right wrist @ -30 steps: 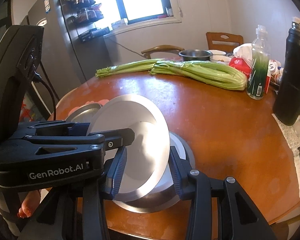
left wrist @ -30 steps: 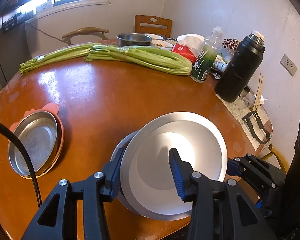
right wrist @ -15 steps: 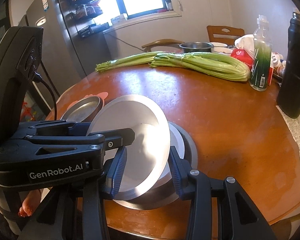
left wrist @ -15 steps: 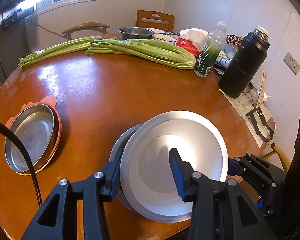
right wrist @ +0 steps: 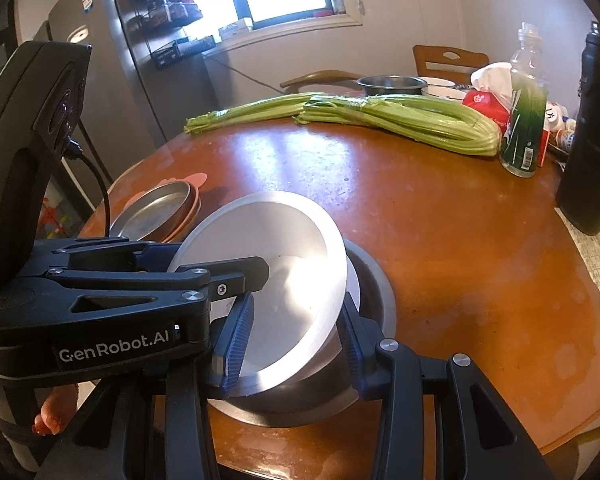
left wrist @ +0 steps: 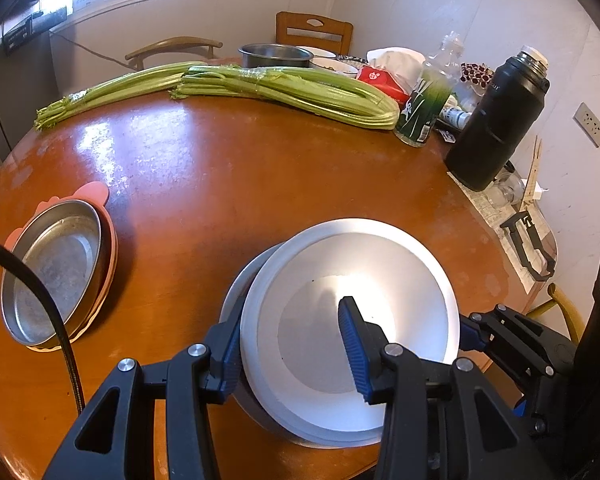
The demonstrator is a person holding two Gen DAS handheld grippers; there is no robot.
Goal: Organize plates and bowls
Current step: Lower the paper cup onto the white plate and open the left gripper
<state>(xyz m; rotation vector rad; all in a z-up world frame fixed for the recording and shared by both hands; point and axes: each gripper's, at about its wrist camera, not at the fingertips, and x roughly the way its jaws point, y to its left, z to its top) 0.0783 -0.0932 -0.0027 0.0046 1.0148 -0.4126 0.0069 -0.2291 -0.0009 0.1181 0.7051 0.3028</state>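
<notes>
Two nested silvery plates (left wrist: 352, 320), upper one tilted, perhaps matte inside.

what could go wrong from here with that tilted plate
1. The white plate is tilted, pinched at its rim by the left gripper and right gripper; it could slip and clatter onto the steel bowl.
2. That bowl sits near the table edge and could get nudged off.

Round wooden table (left wrist: 228, 184), celery (left wrist: 284, 88), flask (left wrist: 496, 120), steel bowl (right wrist: 372, 292)
</notes>
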